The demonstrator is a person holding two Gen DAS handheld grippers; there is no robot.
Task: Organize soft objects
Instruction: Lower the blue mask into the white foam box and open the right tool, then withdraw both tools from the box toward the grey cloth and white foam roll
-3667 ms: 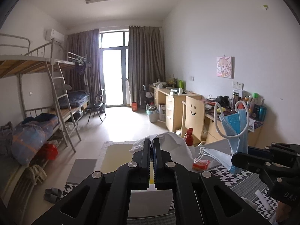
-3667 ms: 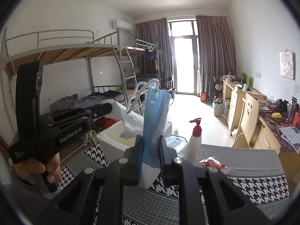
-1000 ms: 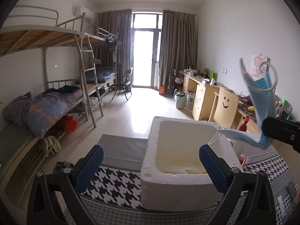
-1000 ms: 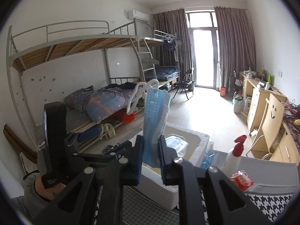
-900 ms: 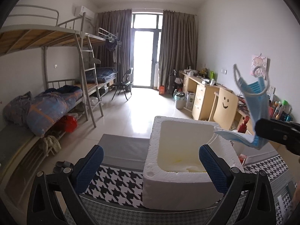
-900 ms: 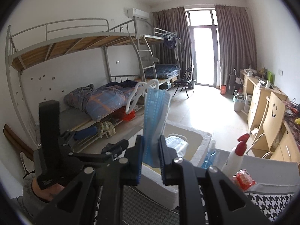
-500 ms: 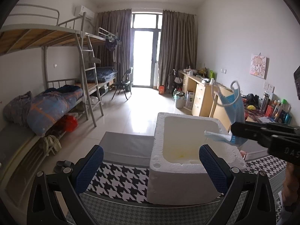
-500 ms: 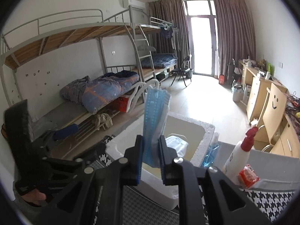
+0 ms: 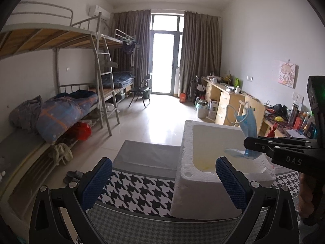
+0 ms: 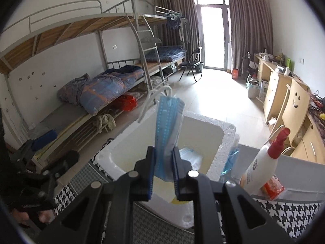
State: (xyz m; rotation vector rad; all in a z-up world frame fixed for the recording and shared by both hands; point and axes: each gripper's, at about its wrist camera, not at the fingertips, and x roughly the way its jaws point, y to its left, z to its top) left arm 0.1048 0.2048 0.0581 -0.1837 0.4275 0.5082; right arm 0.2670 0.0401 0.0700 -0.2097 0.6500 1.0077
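A blue face mask (image 10: 169, 122) with white ear loops stands upright between the pads of my right gripper (image 10: 164, 162), which is shut on its lower part. The mask hangs over the open white foam box (image 10: 227, 142), where another pale mask (image 10: 190, 156) lies on the bottom. In the left wrist view the same mask (image 9: 248, 126) and the right gripper (image 9: 249, 144) sit above the box's right rim (image 9: 203, 195). My left gripper (image 9: 163, 168) is open with nothing between its blue pads, just left of and in front of the box.
The box stands on a houndstooth-covered table (image 9: 138, 189). A white spray bottle with a red nozzle (image 10: 262, 162), a red packet (image 10: 273, 187) and a bottle of blue liquid (image 10: 231, 158) stand right of the box. Bunk beds line the left wall, desks the right.
The right gripper has come down and in over the foam box with the mask. The left gripper, shut on a white bag in the oldest frames, now stands open and has drifted left of the box.
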